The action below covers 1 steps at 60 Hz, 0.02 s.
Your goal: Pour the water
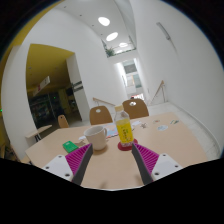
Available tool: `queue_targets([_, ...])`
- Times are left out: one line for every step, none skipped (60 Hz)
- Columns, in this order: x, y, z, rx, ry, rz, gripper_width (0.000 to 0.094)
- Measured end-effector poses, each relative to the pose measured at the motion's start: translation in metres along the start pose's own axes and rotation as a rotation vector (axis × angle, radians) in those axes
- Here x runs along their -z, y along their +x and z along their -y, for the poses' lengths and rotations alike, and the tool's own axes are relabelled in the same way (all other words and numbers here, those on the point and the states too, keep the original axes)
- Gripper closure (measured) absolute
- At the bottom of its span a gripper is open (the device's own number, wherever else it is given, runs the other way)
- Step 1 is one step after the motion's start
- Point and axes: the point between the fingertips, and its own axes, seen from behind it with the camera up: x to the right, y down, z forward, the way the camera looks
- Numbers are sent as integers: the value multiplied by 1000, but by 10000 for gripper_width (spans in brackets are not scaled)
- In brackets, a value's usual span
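The tool hangs low over a pale wooden tabletop, its two fingers spread well apart and holding nothing. Each finger carries a magenta pad with white edging, and only bare tabletop lies in the gap between them.

Just ahead of the tool, a little beyond the fingertips and roughly in line with the gap, stands the bottle: yellowish, upright, with a pale cap and a label. The label is too small to read. The bottle sits on a small red coaster. It is near the tool but not touched by either finger.

Left of the bottle, just beside it, stands a white cup. Further left of the bottle, near the left finger, lies a small green thing; I cannot tell what it is.

Beyond the bottle, at the far edge of the tabletop, are two wooden chairs, their backs showing. Behind them a corridor runs away under round ceiling lights, and far left of the bottle there is a yellow wall.
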Motion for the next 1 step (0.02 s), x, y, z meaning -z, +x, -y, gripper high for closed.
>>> queue_targets([5, 1, -1, -12, 1, 8, 81])
